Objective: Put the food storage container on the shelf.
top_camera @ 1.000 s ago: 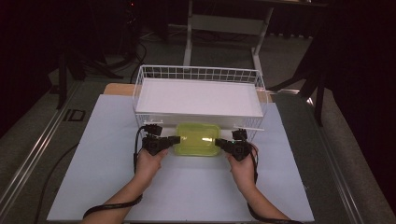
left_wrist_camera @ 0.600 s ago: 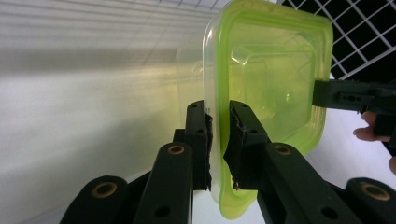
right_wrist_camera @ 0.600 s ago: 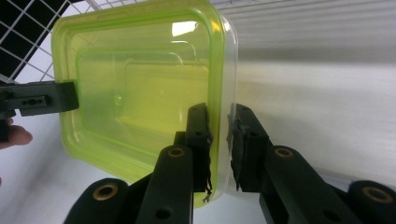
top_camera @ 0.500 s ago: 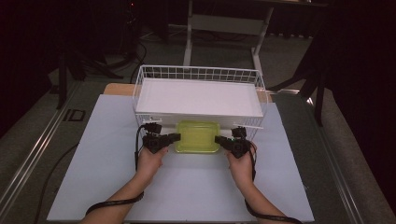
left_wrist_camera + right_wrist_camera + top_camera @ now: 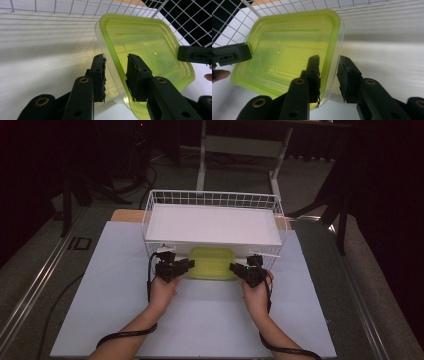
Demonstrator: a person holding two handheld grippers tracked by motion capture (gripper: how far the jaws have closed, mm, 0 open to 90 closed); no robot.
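We hold the green-lidded container point(image 5: 212, 262) between our two tools: the left hand-held gripper point(image 5: 115, 75) and the right hand-held gripper point(image 5: 329, 77) each clamp an opposite rim, just before the wire basket point(image 5: 212, 200).

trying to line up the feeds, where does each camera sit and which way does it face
High view: above the person's side, facing forward and down on the white wire basket; forearms, hands, left tool and right tool show.
Left gripper view: rides the left tool, looking along its jaws astride the green container's rim.
Right gripper view: rides the right tool, jaws astride the opposite rim.
Shared: the container; each gripper view glimpses the other tool.
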